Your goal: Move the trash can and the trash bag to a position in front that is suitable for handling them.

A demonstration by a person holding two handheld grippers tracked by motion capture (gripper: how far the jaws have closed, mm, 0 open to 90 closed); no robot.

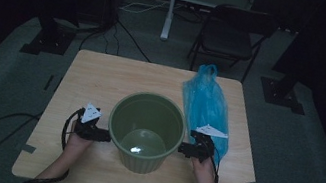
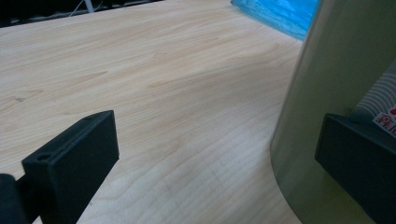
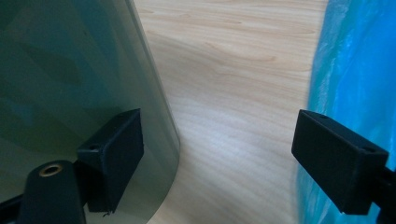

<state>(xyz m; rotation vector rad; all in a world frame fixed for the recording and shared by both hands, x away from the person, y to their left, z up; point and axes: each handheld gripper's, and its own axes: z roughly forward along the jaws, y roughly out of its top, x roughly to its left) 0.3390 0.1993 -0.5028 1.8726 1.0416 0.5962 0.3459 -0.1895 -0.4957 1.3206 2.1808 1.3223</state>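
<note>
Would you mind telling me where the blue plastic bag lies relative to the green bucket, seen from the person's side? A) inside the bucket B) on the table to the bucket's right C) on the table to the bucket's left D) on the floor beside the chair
B: in the high view the blue plastic bag lies flat on the table, right of the green bucket, beside the right gripper.

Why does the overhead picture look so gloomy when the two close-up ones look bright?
The high view is dim, the room black around the table, with one glare spot on the green bucket's floor. The left gripper view is bright, its jaws soft-edged. In the right gripper view the blue bag is blurred and the bucket wall bears dark reflections.
</note>
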